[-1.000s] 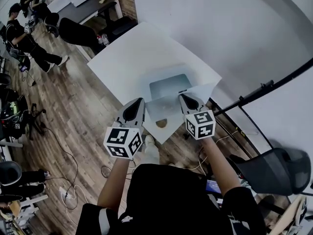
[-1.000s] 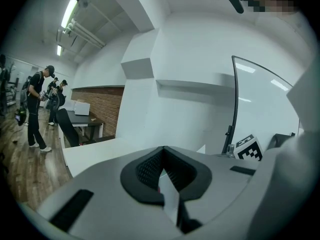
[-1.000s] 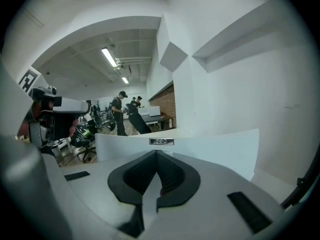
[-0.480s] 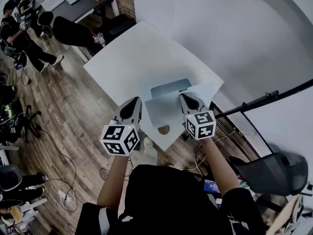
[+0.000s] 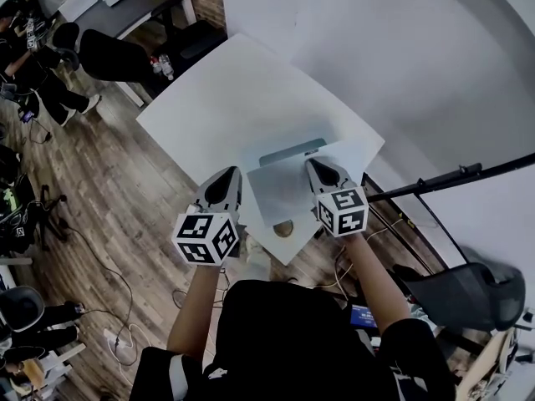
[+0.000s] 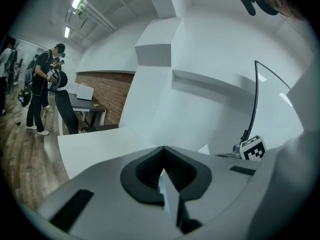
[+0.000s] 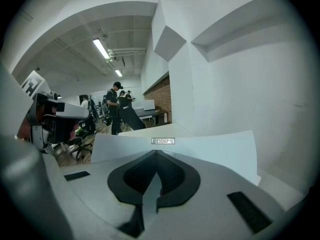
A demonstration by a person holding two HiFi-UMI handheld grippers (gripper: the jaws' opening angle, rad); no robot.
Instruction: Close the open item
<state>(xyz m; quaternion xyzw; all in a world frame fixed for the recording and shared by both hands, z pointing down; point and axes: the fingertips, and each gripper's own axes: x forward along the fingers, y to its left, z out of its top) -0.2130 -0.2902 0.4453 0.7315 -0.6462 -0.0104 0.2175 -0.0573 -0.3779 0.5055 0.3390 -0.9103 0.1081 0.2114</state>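
Note:
A pale silver laptop sits near the front right corner of the white table. Its lid leans far down toward me, and only a thin strip of the base shows beyond it. My right gripper is shut, with its tip against the right side of the lid. In the right gripper view the lid stands as a broad pale sheet just past the closed jaws, a small logo plate on it. My left gripper is shut too, at the lid's left edge. I cannot tell whether it touches.
A round brown spot lies on the table near its front edge. A black pole and an office chair stand to the right. A white wall rises behind the table. People and desks are far off to the left.
The lid has tipped lower toward me, so less of the laptop's inside shows. Both grippers stay shut at its sides and have barely shifted.

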